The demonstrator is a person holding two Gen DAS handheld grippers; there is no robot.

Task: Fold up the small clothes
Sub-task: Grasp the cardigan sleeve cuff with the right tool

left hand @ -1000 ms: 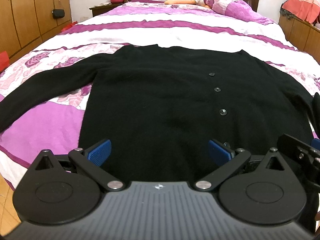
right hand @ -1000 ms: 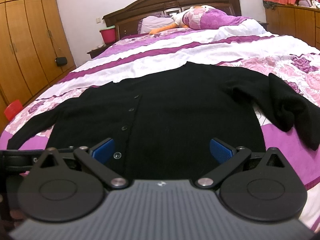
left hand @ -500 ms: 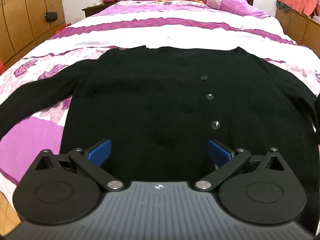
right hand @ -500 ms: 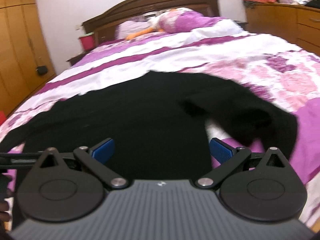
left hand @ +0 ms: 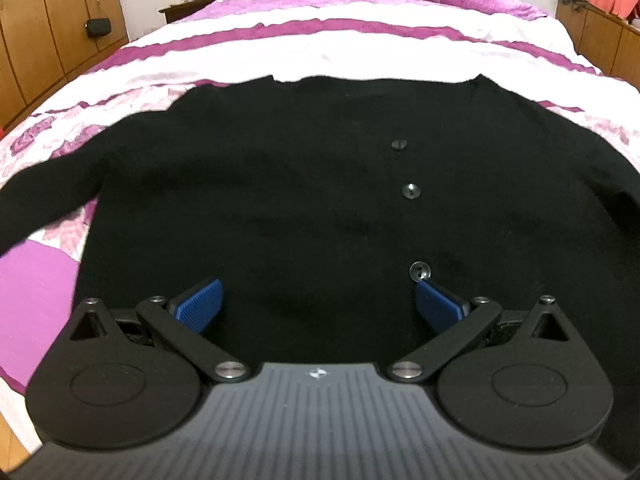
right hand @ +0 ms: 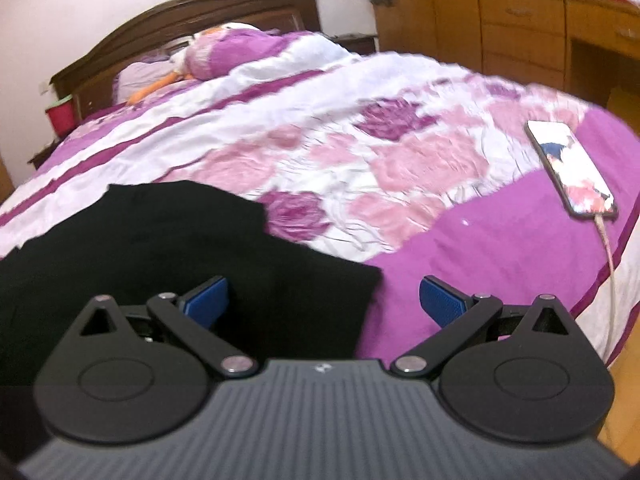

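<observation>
A black button-up cardigan (left hand: 304, 200) lies flat, front up, on the bed with its sleeves spread to both sides. My left gripper (left hand: 318, 304) is open and empty, low over the cardigan's lower body, its right pad beside the lowest visible button (left hand: 419, 270). My right gripper (right hand: 324, 300) is open and empty over the end of the cardigan's right sleeve (right hand: 248, 264), whose cuff edge lies between the pads.
The bed has a purple, pink and white floral cover (right hand: 380, 152). A phone (right hand: 570, 172) with a charging cable lies near the bed's right edge. Pillows and the headboard (right hand: 180, 20) are at the far end. Wooden cabinets (right hand: 520, 28) stand at the right, wardrobes (left hand: 48, 32) at the left.
My left gripper has moved forward over the cardigan's body. My right gripper has swung to the right, from the body to the right sleeve's end, bringing the phone into view.
</observation>
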